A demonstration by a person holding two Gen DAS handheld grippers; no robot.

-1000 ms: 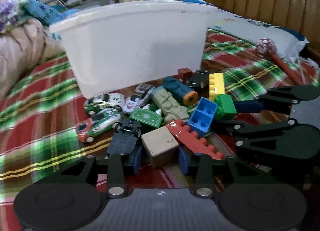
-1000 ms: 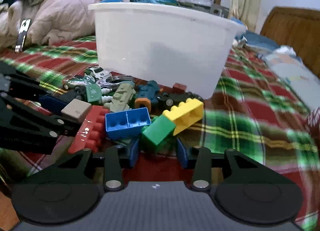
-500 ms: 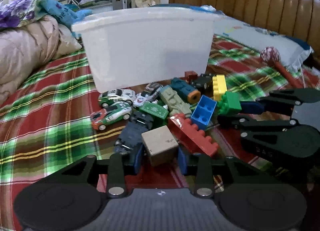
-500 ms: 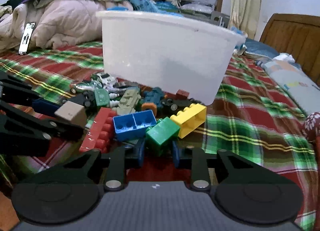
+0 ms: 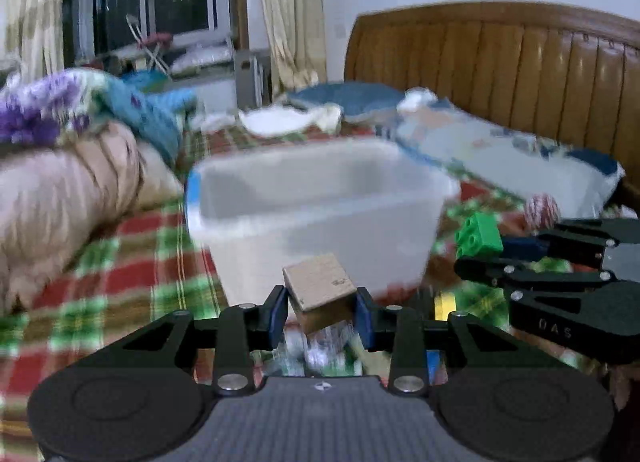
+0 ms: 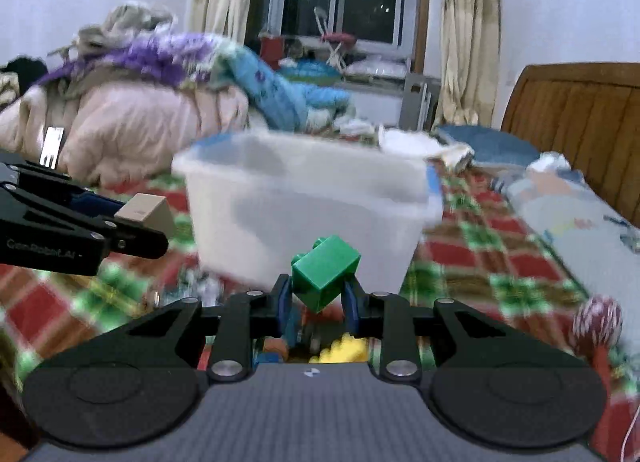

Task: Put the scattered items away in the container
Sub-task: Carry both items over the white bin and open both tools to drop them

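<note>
My left gripper (image 5: 322,312) is shut on a tan wooden cube (image 5: 320,290) and holds it in the air in front of the white plastic tub (image 5: 316,206). My right gripper (image 6: 316,300) is shut on a green building brick (image 6: 325,272), also lifted, just short of the tub (image 6: 304,206). In the left wrist view the right gripper and green brick (image 5: 478,234) show at the right. In the right wrist view the left gripper and cube (image 6: 146,212) show at the left. The remaining toys lie blurred below the fingers, among them a yellow brick (image 6: 344,348).
The tub stands on a red and green plaid blanket (image 5: 120,262). Piled quilts (image 6: 132,118) lie left, a pillow (image 5: 504,150) and wooden headboard (image 5: 520,58) right. A red massage hammer (image 6: 596,318) lies to the right of the tub.
Both grippers have closed on their pieces and lifted them off the pile, rising toward the tub's rim. The toy pile has dropped below the fingers in both views.
</note>
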